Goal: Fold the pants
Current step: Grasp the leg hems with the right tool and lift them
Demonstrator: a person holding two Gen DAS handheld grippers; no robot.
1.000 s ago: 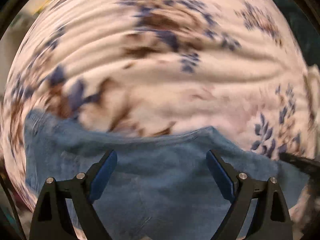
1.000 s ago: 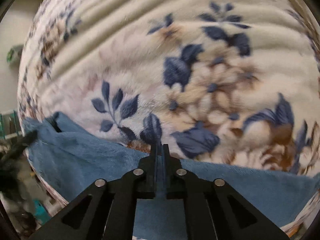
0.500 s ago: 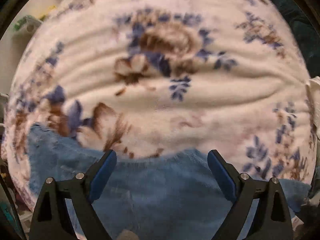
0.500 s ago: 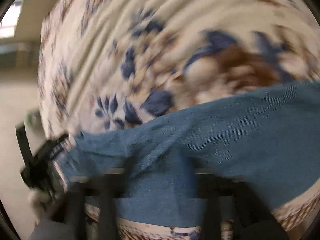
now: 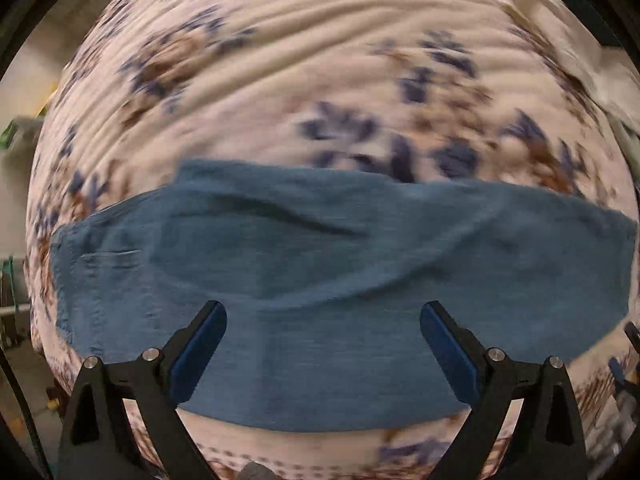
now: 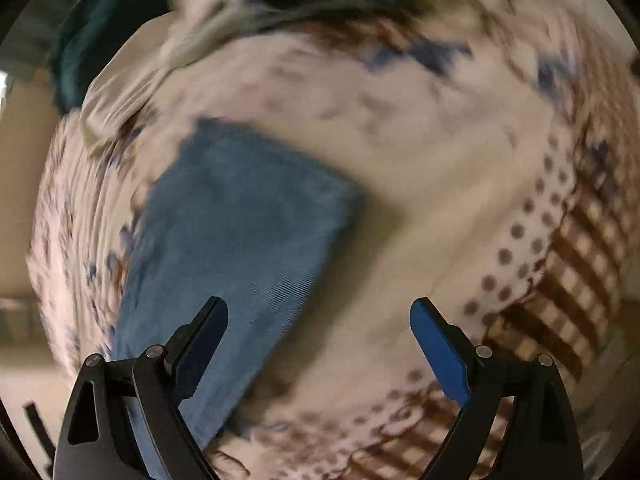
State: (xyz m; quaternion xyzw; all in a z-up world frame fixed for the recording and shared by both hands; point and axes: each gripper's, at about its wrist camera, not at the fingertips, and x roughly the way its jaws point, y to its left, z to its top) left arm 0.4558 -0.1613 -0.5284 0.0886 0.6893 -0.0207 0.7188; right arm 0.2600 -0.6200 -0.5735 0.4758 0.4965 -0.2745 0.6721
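Blue pants (image 5: 320, 272) lie folded on floral bed blanket (image 5: 280, 60), set flat; left tongs (image 5: 323, 356) and right tongs (image 6: 319, 356) released, holding nothing.

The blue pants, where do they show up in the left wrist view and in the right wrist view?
Left wrist: blue pants span the lower middle as a wide band.
Right wrist: blue pants lie left of centre, running diagonally.
Shared landmark: the floral blanket beneath them.
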